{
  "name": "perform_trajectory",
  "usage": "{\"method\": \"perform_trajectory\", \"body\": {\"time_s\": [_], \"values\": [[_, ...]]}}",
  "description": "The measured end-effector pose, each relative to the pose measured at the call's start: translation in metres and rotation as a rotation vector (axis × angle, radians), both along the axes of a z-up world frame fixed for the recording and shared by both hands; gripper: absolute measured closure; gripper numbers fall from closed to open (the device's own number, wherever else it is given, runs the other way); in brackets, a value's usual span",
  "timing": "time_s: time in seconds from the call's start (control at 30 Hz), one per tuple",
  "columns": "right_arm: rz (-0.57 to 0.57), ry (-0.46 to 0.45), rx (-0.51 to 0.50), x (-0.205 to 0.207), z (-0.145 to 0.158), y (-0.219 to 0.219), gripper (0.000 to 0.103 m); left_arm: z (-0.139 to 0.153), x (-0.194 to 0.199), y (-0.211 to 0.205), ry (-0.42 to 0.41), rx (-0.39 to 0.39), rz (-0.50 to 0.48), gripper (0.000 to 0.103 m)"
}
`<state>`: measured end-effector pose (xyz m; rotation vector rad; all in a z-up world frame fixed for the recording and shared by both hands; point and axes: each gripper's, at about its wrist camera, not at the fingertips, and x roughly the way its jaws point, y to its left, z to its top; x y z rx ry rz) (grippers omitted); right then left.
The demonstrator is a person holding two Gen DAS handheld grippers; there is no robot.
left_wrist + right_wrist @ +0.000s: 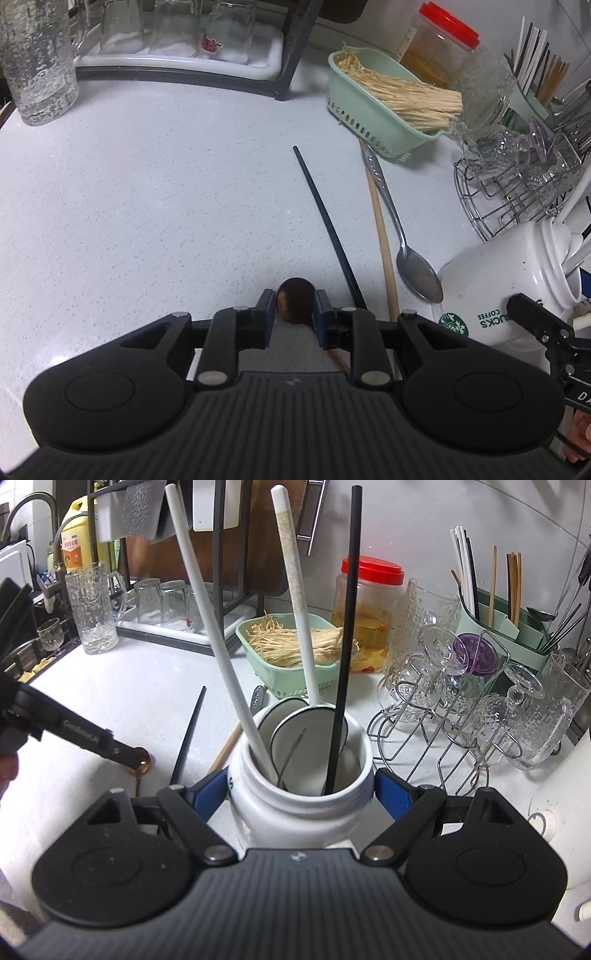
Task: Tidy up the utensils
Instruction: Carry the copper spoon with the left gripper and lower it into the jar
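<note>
Left tongs [294, 300] down at the table [155, 192], jaws slightly apart around the dark bowl of a wooden spoon [295, 301] lying there, pads not clearly pressing. Right tongs [300, 788] clamped on a white Starbucks jar [295, 812] holding white ladles [295, 590] and a black chopstick [347, 627]. Beside the wooden spoon: dark chopstick [325, 218], wooden chopstick [382, 236], metal spoon [406, 254]. Farther off, green basket [354, 110].

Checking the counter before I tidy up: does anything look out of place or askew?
Yes. Loose utensils lie on the counter: a dark chopstick, a wooden chopstick, a metal spoon and a wooden spoon. The white mug holding utensils is tilted in the right gripper.
</note>
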<state>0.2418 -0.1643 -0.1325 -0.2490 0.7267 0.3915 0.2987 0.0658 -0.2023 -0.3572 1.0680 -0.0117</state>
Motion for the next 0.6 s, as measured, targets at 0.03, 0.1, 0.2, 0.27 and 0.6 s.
{"method": "perform_trajectory", "body": {"time_s": [0.03, 0.1, 0.2, 0.27, 0.6], "values": [[-0.001, -0.001, -0.001, 0.0, 0.0, 0.0, 0.014, -0.001, 0.002, -0.001, 0.001, 0.001, -0.003, 0.077], [-0.003, -0.004, -0.003, 0.0, -0.001, 0.001, 0.014, -0.001, 0.004, -0.001, 0.0, 0.0, -0.007, 0.077], [-0.006, -0.006, -0.001, 0.0, -0.001, 0.001, 0.014, -0.001, 0.007, -0.001, 0.01, 0.002, -0.014, 0.077], [-0.008, -0.006, 0.001, 0.0, -0.002, 0.001, 0.014, -0.001, 0.01, -0.002, 0.023, 0.009, -0.026, 0.077], [-0.015, -0.004, 0.016, 0.002, -0.003, -0.001, 0.014, -0.002, 0.022, -0.012, 0.072, 0.014, -0.084, 0.097]]}}
